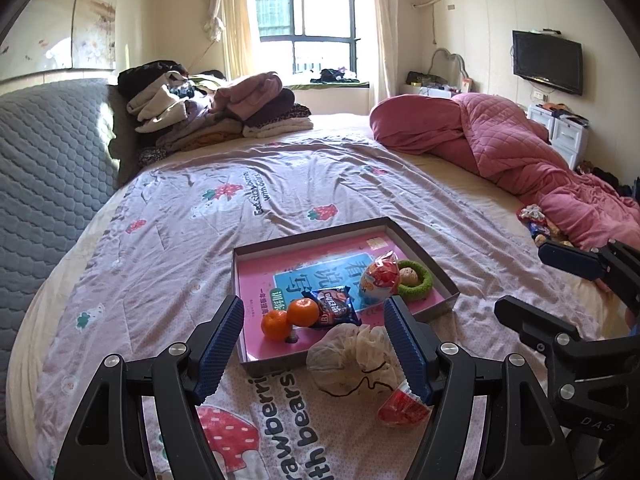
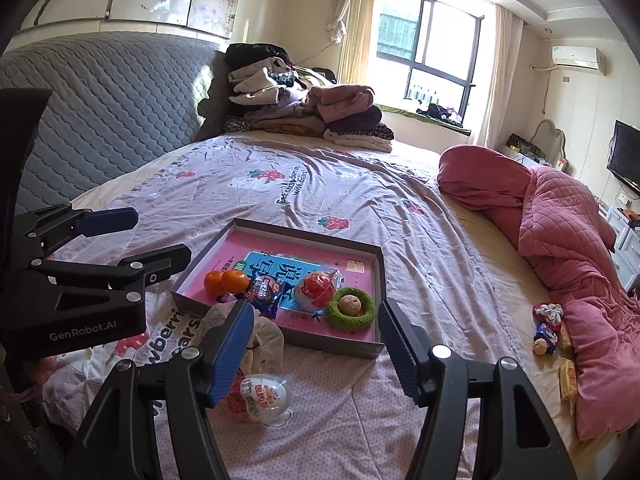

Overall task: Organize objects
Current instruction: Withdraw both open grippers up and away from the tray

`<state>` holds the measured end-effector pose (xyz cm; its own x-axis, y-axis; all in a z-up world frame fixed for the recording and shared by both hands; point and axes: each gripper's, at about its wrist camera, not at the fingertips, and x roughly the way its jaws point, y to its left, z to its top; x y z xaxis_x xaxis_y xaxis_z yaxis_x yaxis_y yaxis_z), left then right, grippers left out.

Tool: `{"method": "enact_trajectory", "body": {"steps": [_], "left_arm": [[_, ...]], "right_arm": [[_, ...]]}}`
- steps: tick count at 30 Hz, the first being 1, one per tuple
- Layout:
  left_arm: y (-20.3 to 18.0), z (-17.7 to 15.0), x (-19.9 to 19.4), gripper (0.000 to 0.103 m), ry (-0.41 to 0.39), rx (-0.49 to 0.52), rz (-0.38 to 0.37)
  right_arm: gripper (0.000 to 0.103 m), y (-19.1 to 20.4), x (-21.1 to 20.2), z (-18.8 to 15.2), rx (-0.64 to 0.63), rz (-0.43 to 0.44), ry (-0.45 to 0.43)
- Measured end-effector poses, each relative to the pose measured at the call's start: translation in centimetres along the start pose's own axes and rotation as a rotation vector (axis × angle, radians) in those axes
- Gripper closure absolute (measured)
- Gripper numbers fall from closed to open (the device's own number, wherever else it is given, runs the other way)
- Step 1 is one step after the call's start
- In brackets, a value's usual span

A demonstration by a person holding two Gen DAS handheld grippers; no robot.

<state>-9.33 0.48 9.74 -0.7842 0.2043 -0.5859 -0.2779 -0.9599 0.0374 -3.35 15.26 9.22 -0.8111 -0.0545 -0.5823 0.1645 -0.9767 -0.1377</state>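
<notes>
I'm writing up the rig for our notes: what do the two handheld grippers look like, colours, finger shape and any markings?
Both are matte black plastic frames with silver screw heads at the pivots. The left gripper and the right gripper each carry two long, flat fingers faced with ribbed dark blue pads. White lettering "GenRobot.AI" shows on the left gripper's body in the right wrist view; faint "DAS" shows on the right gripper's. No cables or sleeves show.

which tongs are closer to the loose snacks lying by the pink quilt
Right. The right tongs sit just left of the loose snacks; the left tongs are farther left, over the mesh bag.
</notes>
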Motion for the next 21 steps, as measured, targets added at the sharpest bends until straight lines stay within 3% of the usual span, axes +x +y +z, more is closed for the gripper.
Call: {"method": "enact_trajectory", "body": {"steps": [21], "left_arm": [[0.2, -2.1, -0.2, 0.029, 0.035, 0.007, -0.010]], "right_arm": [[0.039, 0.5, -0.4, -2.8, -0.003, 0.004, 0.042]]}}
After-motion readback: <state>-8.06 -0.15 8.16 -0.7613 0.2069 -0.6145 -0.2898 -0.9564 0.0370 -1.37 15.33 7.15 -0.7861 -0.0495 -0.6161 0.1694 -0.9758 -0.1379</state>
